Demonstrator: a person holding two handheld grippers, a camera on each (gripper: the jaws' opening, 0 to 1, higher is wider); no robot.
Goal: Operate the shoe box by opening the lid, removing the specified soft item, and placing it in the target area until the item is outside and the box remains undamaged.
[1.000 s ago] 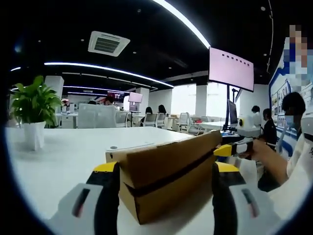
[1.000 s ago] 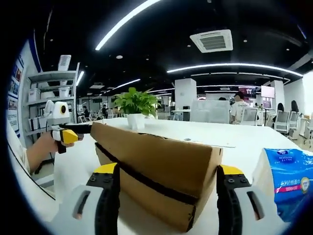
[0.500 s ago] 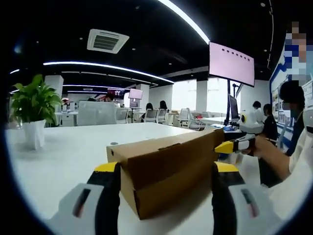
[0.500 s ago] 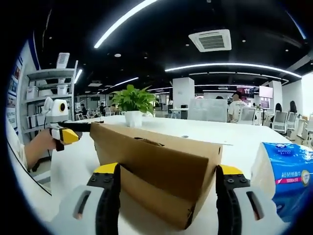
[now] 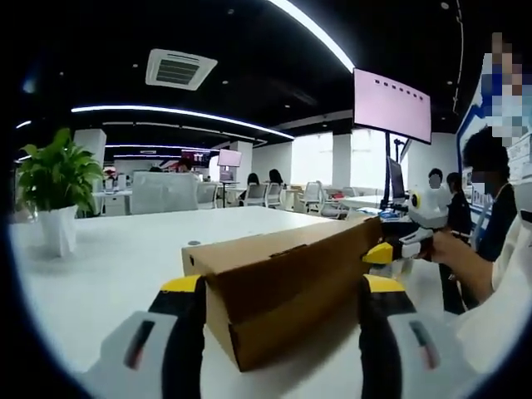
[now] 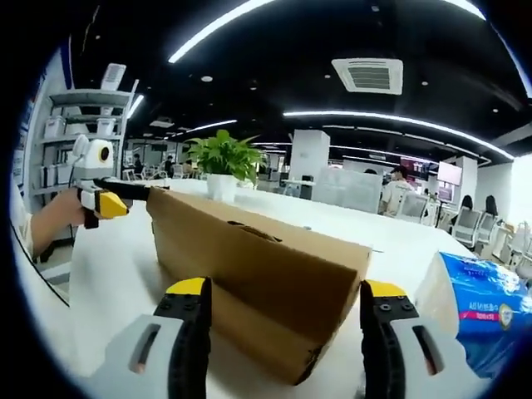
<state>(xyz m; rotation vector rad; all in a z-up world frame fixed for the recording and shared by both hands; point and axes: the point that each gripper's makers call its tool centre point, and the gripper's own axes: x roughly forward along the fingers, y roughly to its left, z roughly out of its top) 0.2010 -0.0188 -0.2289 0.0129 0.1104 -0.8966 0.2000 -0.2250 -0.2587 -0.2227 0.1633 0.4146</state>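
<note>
We count one shoe box [image 5: 278,287], brown cardboard, sitting on the white tabletop [image 5: 108,266]. Lid is down flush on the base; no contents visible from either view.

Left gripper [image 5: 281,291] in the left gripper view: fingers [image 5: 184,320] apart, one on each side of the near end of the box, not clamped on it. Whether they touch the cardboard we can't tell.

Right gripper [image 6: 283,293] in the right gripper view: fingers [image 6: 189,328] also apart, straddling the opposite end of the same box [image 6: 258,278]. Contact again unclear.

Each gripper shows in the other's view at the far end of the box: the right one [image 5: 397,246], held by a hand [image 5: 453,253], at the right of the left gripper view; the left one [image 6: 104,199] at the left of the right gripper view, yellow tip just beside the box's top edge.

One soft blue tissue pack [image 6: 480,312] lies on the tabletop [image 6: 108,274] to the right of the box, outside it, near but apart.

One potted plant [image 5: 56,187] in a white pot stands on the tabletop, well apart from the box; it also shows beyond the box [image 6: 223,162] in the right gripper view.

Background: one wall screen [image 5: 392,106], one shelf unit [image 6: 71,137] with several bins, several seated people, too small to count.
</note>
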